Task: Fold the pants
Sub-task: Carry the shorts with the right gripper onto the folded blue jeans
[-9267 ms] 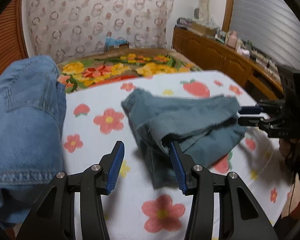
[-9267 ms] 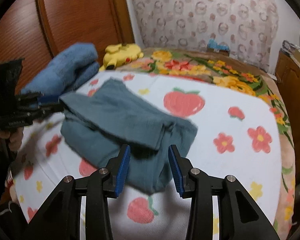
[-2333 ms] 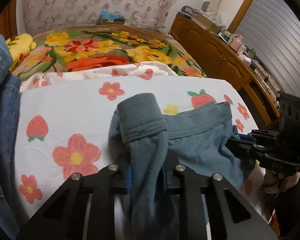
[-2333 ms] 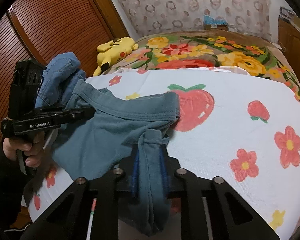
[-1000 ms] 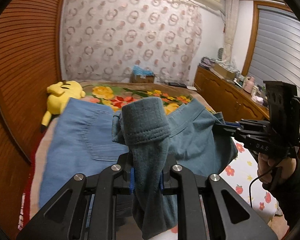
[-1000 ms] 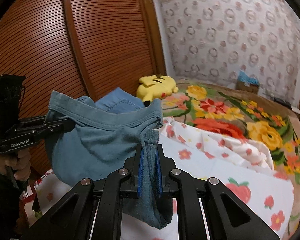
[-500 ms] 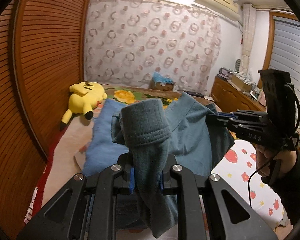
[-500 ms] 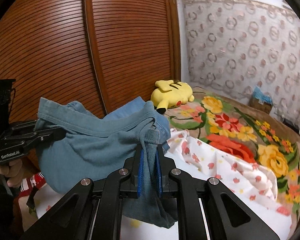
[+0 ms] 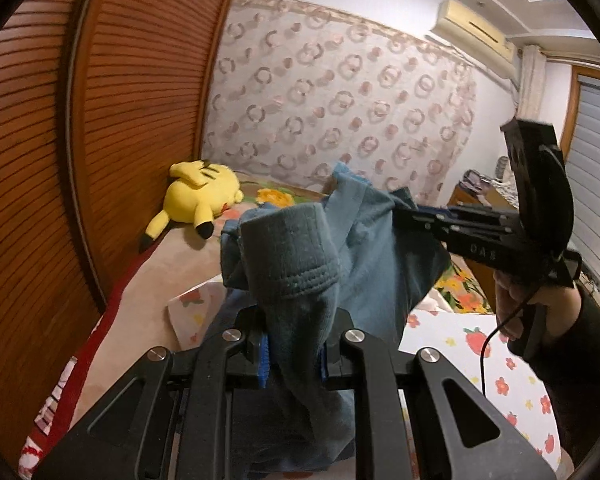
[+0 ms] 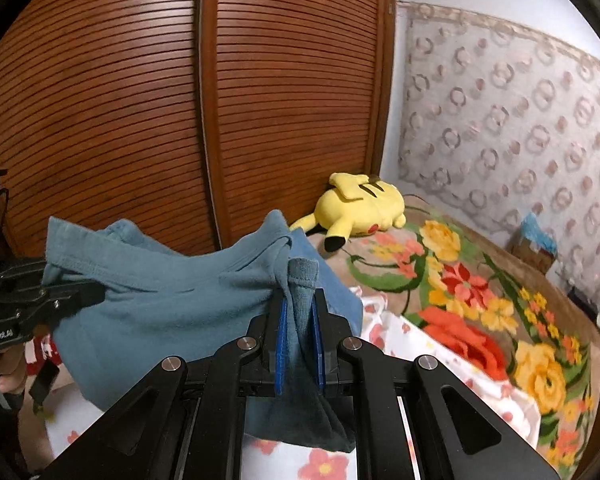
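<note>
The pants (image 9: 364,264) look folded small already. What seems left is to lay them down flat. They hang in the air above the bed (image 10: 500,320), in front of the yellow plush toy (image 10: 360,204). The left gripper (image 9: 294,354) and the right gripper (image 10: 299,354) each have jaws clenched on one end of the cloth. The pants stretch long from one gripper across to the other, sagging in the middle.
</note>
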The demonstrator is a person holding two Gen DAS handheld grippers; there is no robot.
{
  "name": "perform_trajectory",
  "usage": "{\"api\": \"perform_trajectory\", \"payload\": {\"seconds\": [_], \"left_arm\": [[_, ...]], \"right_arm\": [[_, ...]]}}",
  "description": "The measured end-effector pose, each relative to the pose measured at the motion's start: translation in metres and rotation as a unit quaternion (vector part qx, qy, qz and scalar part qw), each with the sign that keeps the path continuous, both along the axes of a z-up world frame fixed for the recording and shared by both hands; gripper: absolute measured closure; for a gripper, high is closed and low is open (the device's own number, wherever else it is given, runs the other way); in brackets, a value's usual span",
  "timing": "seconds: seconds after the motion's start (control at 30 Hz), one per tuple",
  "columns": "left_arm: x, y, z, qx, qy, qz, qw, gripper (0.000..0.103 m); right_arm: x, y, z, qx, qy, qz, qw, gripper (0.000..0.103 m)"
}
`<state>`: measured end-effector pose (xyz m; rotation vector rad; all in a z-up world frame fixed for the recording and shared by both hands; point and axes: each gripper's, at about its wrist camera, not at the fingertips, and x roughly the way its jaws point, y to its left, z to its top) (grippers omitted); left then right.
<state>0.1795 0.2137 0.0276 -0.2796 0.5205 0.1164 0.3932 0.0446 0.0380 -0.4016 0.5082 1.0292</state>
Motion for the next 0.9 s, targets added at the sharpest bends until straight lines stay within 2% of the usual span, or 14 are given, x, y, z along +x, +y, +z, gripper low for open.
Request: {"api": "perform_trajectory", "payload": {"seconds": [0.23,0.33,0.37,0.4,0.5,0.6,0.7,0.8,0.9], "left_arm": [[0.007,0.012,-0.019,-0.001,0.034,0.030,0.9990,0.082],[0.008,0.013,-0.024,-0.003,0.052,0.036,0.9980,0.074],[0.007,0.013,-0.026,-0.002,0.056,0.036,0.9978,0.068],[0.005,0.013,-0.026,-0.002,0.056,0.036,0.9978,0.061],[-0.003,0.012,-0.025,-0.001,0.052,0.030,0.9982,0.054],[-0.011,0.010,-0.022,0.007,0.050,0.032,0.9982,0.049],[-0.022,0.009,-0.015,0.013,0.037,0.039,0.9985,0.049],[-0.026,0.010,-0.009,0.018,0.027,0.041,0.9986,0.049],[-0.024,0.008,-0.009,0.022,0.028,0.032,0.9988,0.049]], "right_arm": [[0.024,0.051,-0.022,-0.043,-0.004,0.026,0.999,0.092],[0.035,0.064,-0.030,-0.054,0.005,0.026,0.998,0.091],[0.038,0.066,-0.031,-0.054,0.009,0.024,0.998,0.090],[0.041,0.065,-0.031,-0.051,0.016,0.019,0.998,0.083],[0.046,0.056,-0.026,-0.035,0.019,-0.006,0.999,0.068],[0.043,0.041,-0.021,-0.015,0.032,-0.020,0.999,0.067],[0.036,0.025,-0.021,-0.002,0.042,-0.028,0.999,0.063],[0.029,0.014,-0.032,0.002,0.062,-0.030,0.998,0.056],[0.029,0.010,-0.045,-0.003,0.075,-0.036,0.997,0.056]]}}
